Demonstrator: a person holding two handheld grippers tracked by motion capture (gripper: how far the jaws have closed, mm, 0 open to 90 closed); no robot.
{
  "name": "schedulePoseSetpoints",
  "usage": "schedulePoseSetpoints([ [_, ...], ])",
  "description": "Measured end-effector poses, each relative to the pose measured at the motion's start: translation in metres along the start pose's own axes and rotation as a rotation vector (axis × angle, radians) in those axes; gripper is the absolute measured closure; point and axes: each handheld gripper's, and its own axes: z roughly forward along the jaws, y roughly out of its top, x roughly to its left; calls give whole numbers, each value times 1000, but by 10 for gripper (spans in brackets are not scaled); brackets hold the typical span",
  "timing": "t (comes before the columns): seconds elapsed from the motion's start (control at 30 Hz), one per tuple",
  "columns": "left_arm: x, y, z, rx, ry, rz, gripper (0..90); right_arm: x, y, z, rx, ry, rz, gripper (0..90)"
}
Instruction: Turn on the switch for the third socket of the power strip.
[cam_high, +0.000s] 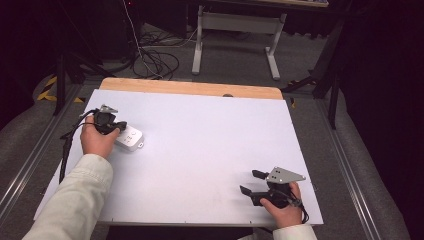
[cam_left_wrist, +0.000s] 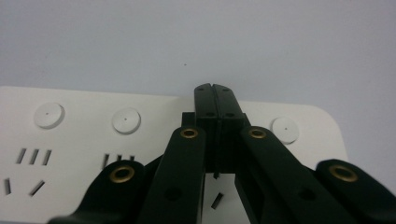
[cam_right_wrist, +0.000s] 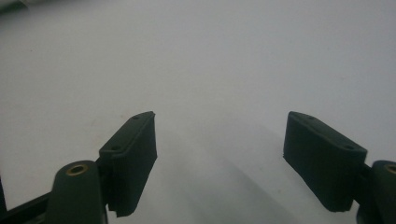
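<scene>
The left gripper (cam_left_wrist: 215, 91) has its two black jaws pressed flat together with nothing between them, poised over a white plastic power strip (cam_left_wrist: 84, 140) with round buttons and slotted sockets; whether the tips touch it I cannot tell. The strip lies under and just beyond that gripper on the pale grey tabletop (cam_high: 210, 150). Well apart, the right gripper (cam_right_wrist: 219, 140) rests with jaws spread wide over bare surface.

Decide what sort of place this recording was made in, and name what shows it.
Probably a lab or recording workspace: a white-topped table ringed by black curtains, loose cables on grey floor, and a white power strip as test object.
</scene>
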Motion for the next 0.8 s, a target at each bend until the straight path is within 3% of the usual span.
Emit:
schedulePoseSetpoints([
  [0.13, 3, 2, -9, -46, -19, -26, 900, -1, 0, 0, -3, -3, 2, 262],
  [0.33, 0, 4, -18, -54, -30, -3, 900, 0, 1, 0, -4, -4, 0, 262],
  [0.63, -8, 14, -30, -78, -52, -9, 900, 0, 1, 0, -3, -4, 1, 262],
  [0.8, -10, 20, -38, -84, -46, 20, 900, 0, 1, -1, -4, -5, 2, 262],
])
